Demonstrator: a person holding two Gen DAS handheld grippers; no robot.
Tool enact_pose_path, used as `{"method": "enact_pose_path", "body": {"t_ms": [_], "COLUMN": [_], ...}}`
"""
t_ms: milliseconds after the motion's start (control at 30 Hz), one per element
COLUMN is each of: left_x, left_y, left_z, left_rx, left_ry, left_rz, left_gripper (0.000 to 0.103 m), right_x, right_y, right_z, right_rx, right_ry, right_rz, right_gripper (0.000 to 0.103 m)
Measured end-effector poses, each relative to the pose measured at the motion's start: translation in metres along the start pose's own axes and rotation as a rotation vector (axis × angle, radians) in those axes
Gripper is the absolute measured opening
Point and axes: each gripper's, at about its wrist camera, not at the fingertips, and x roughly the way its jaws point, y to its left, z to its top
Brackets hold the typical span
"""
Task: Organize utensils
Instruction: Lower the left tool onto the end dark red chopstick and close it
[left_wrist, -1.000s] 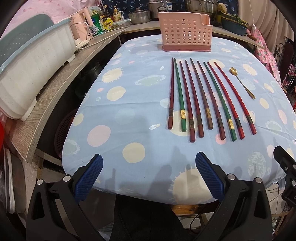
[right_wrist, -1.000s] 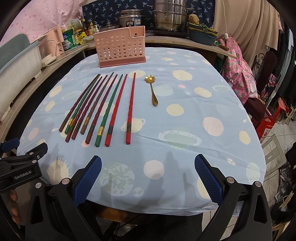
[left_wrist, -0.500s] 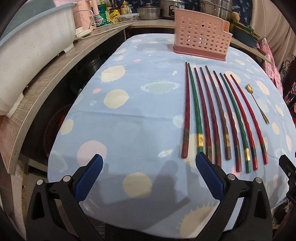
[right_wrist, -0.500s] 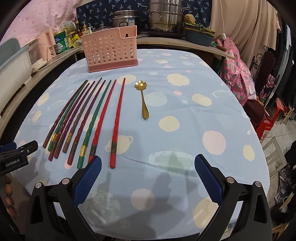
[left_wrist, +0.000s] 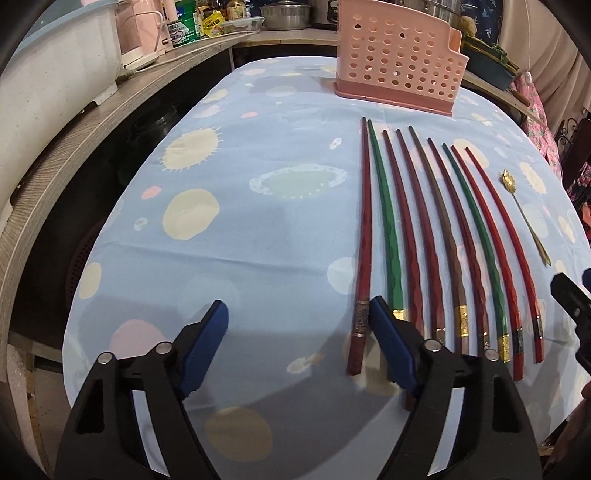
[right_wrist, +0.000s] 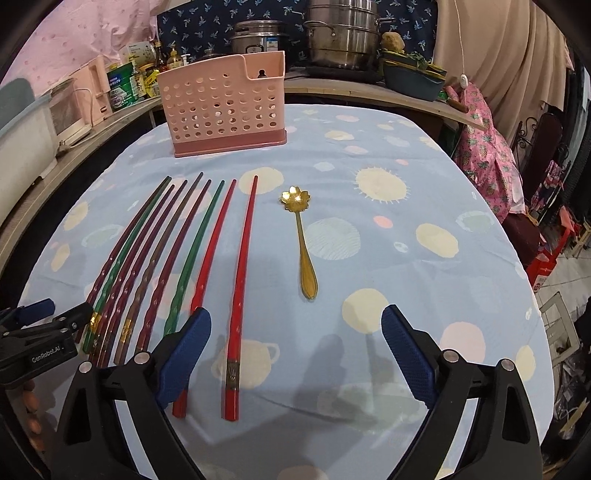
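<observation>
Moved: both grippers are lower and nearer the chopsticks' near ends than before; fingers have just been closing a little, still apart.
Left gripper: open, nothing between, right finger just beside the leftmost chopstick.
Right gripper: open, straddling the rightmost chopstick.
Chopsticks: side by side, surface centre-left.
Gold spoon: right of them.
Pink holder: far edge.

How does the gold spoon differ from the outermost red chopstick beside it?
The gold spoon is shorter than the red chopstick. The spoon is metallic gold with a flower-shaped bowl; the chopstick is a plain red stick with a dark band near its thick end. Both lie flat on the tablecloth, apart, pointing toward the pink basket.
</observation>
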Motion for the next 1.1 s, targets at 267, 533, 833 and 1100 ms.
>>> {"method": "enact_pose_path", "body": {"t_ms": [267,533,833,1100], "left_x": [-0.003,-0.002,-0.003,-0.004], "left_y": [-0.010,-0.012,-0.013,-0.011], "left_z": [0.004,0.005,0.005,0.005], "left_rx": [0.021,0.021,0.019,0.014], "left_ry": [0.006,0.015,0.016,0.020], "left_rz": [-0.026,-0.026,-0.028,-0.044], "left_gripper": [0.040,0.032,0.032,0.011], "right_x": [0.022,0.044,0.047,0.045], "right_y": [-0.006,-0.012,-0.011,-0.022], "right_z": [0.021,0.026,0.024,0.023], "right_rx": [0.033,0.067,0.051,0.065], "right_ry": [0.021,0.069,0.067,0.072], "right_rz": [0.031,0.066,0.053,0.040], "right_gripper": [0.067,0.050,0.043,0.017]}}
